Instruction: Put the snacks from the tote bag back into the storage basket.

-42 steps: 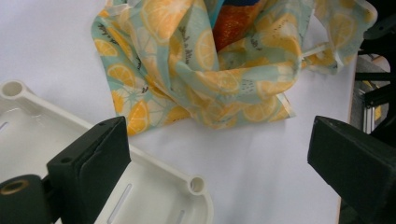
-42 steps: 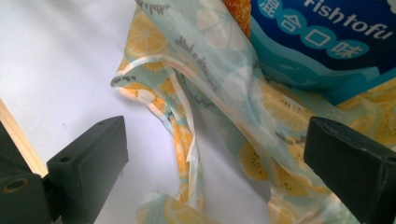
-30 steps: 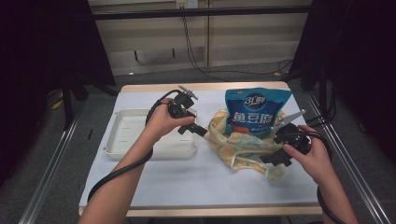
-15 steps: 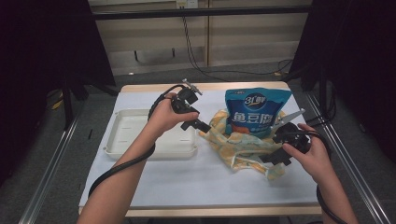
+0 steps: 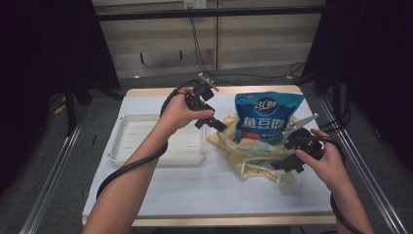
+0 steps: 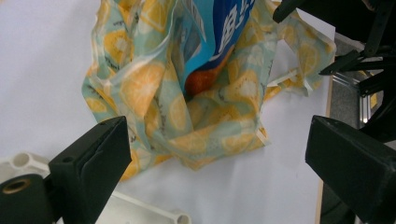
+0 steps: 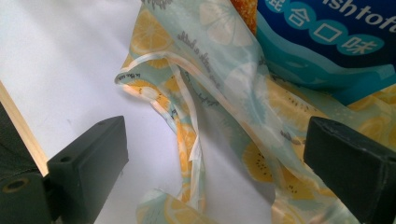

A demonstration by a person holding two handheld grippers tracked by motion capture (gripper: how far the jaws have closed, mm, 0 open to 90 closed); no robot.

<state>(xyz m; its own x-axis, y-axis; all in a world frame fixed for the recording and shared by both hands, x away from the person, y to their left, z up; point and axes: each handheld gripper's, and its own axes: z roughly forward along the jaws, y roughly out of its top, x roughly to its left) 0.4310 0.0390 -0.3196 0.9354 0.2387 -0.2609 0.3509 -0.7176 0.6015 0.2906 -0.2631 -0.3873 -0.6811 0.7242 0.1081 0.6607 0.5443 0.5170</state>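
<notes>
Jaws wide, fruit-print bag [image 6: 196, 116] ahead, ungripped

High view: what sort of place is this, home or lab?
Most likely a lab data-collection station, not a home: a white-topped table boxed in by metal frame rails, cables trailing over a bare floor, and dark curtains on both sides.

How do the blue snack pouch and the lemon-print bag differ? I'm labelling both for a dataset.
The blue snack pouch is plump and stands upright; the lemon-print bag lies limp and crumpled. The pouch is solid blue with white lettering; the bag is pale green with yellow citrus slices. The pouch's lower part sits inside the bag. Both rest on the white table.
</notes>
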